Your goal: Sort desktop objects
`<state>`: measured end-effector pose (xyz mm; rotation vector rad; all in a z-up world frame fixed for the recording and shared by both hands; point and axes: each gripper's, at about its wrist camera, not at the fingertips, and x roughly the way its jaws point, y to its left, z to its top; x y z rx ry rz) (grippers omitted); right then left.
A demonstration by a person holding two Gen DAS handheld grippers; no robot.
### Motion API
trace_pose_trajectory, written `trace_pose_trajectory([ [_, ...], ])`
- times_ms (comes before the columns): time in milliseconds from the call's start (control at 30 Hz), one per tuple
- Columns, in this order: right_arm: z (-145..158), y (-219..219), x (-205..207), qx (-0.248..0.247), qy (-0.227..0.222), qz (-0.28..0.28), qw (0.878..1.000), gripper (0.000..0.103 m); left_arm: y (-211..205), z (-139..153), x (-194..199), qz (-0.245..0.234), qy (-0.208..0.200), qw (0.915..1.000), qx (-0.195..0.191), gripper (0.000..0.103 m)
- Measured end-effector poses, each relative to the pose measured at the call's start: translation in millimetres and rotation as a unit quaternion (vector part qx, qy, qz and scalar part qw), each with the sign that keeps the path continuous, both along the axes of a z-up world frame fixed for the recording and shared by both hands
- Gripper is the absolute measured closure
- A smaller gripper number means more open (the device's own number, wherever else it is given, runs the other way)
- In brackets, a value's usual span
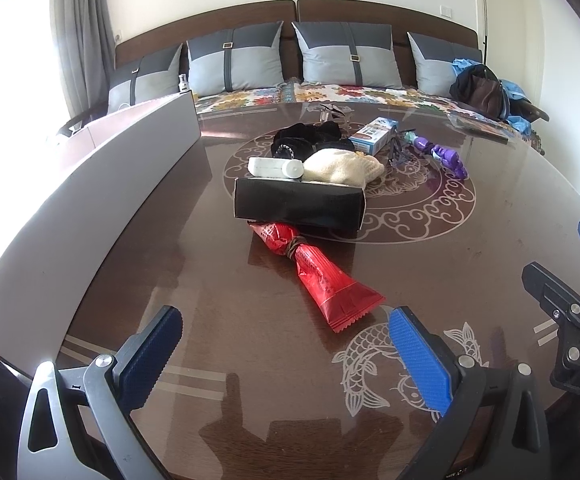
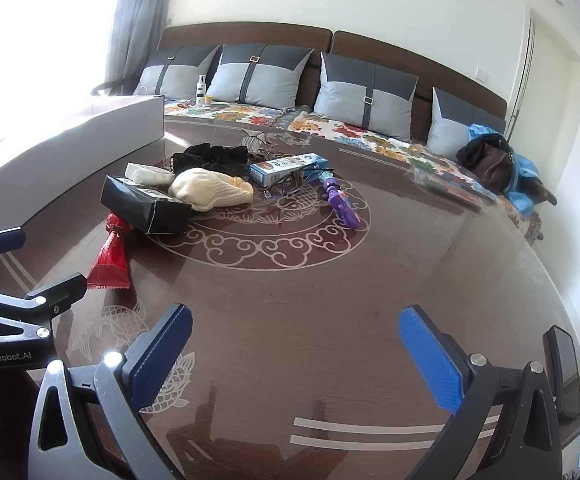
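A pile of objects lies mid-table: a red snack packet [image 1: 318, 276] [image 2: 112, 256], a black box [image 1: 298, 202] [image 2: 146, 204], a white tube [image 1: 276, 168] [image 2: 148, 176], a cream knitted pouch [image 1: 342, 166] [image 2: 210, 190], black cloth [image 1: 310, 138] [image 2: 210, 158], a blue-white carton [image 1: 374, 134] [image 2: 286, 168], glasses [image 1: 400, 152] [image 2: 290, 184] and a purple toy [image 1: 442, 156] [image 2: 342, 204]. My left gripper [image 1: 286, 332] is open and empty, just short of the red packet. My right gripper [image 2: 296, 328] is open and empty over bare table, to the right of the left one.
A long white box [image 1: 90, 184] [image 2: 70, 140] stands along the table's left side. The dark glass-topped table [image 1: 490, 200] [image 2: 390, 260] has a sofa with cushions behind it. A dark phone [image 2: 566, 372] lies near the table's right front edge. A bag [image 1: 482, 92] sits on the sofa.
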<state>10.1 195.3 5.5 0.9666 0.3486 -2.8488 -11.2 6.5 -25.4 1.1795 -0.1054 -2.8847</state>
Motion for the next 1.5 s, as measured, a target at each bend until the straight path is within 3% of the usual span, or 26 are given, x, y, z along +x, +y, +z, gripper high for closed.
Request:
trace_pose_trajectory([
  [1500,-5.2,-2.4,-2.4,-0.002,-0.007,0.002,1.000,0.000,-1.1,-7.0,-1.6,0.001,-0.018,0.9998,0.000,0.000],
])
